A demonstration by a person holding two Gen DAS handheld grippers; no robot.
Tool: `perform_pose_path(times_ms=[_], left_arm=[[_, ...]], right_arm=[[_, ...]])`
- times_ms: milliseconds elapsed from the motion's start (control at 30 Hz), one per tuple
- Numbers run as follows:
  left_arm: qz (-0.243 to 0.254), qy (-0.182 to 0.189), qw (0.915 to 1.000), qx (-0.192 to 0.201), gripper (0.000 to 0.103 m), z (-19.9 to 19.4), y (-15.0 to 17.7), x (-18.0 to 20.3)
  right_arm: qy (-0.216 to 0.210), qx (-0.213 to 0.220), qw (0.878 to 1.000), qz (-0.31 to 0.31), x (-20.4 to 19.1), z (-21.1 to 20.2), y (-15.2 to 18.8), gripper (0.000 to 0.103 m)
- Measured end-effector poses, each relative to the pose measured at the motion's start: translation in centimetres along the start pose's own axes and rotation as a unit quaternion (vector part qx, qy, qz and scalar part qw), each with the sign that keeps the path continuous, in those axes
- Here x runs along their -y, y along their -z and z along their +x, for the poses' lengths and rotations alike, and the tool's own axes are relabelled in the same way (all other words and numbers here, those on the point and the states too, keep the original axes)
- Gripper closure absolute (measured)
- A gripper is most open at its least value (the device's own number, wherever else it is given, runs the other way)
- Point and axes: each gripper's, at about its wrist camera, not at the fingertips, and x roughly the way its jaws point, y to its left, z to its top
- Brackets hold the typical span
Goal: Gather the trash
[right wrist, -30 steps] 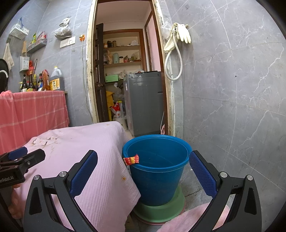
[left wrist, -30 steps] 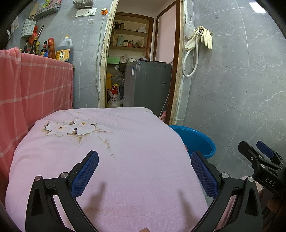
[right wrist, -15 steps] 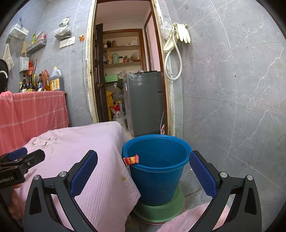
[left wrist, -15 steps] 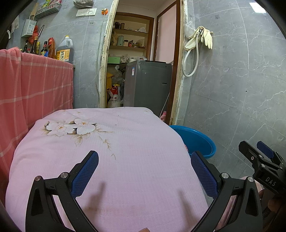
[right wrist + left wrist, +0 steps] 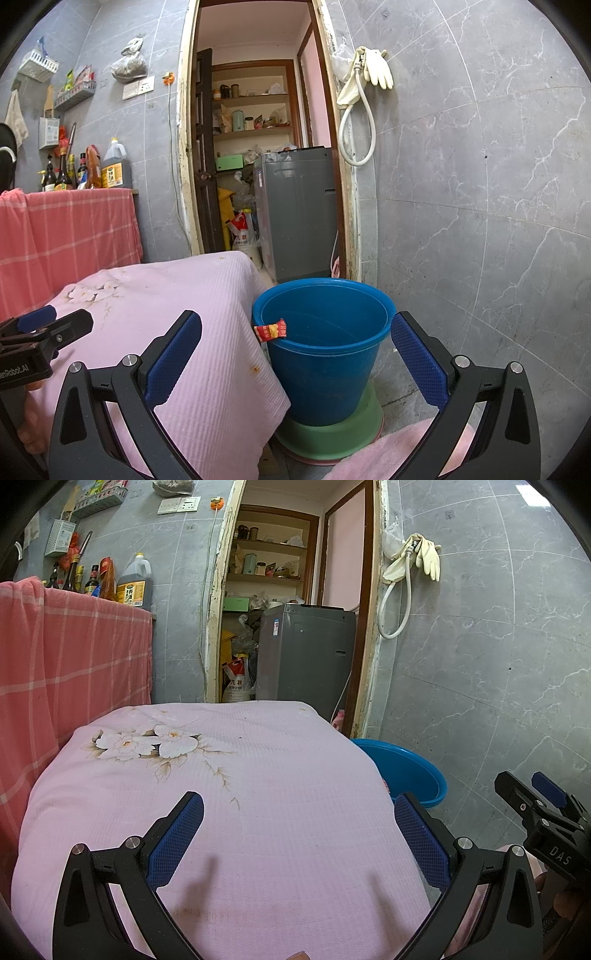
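Note:
A blue bucket (image 5: pixel 325 339) stands on a green base on the floor, right of a table under a pink floral cloth (image 5: pixel 166 314). A red and yellow wrapper (image 5: pixel 271 329) hangs on the bucket's left rim. My right gripper (image 5: pixel 295 354) is open and empty, in front of the bucket and a little above it. My left gripper (image 5: pixel 299 834) is open and empty above the pink cloth (image 5: pixel 221 794). Only the bucket's rim (image 5: pixel 406 771) shows in the left wrist view, past the table's right edge. I see no loose trash on the cloth.
A red checked cloth (image 5: pixel 74 653) covers a counter on the left, with bottles (image 5: pixel 133 583) on top. A doorway behind shows a grey washing machine (image 5: pixel 306 657) and shelves. Grey tiled wall on the right, with a hose and gloves (image 5: pixel 413 561) hanging.

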Motion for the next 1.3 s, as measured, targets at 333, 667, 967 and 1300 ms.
perform_pose_path(times_ms=[333,667,967,1300], left_arm=[[0.000,0.000,1.0000,0.000,0.002,0.00,-0.01,-0.05],[0.000,0.000,1.0000,-0.001,0.002,-0.04,0.03,-0.14],[0.000,0.000,1.0000,-0.001,0.002,-0.03,0.01,-0.12],[0.000,0.000,1.0000,-0.001,0.002,-0.07,0.02,-0.15]], right_arm=[[0.000,0.000,1.000,0.000,0.00,0.01,0.01,0.000],[0.000,0.000,1.000,0.001,0.12,0.02,-0.03,0.000],[0.000,0.000,1.000,0.001,0.12,0.02,-0.03,0.000],[0.000,0.000,1.000,0.001,0.11,0.02,-0.02,0.000]])
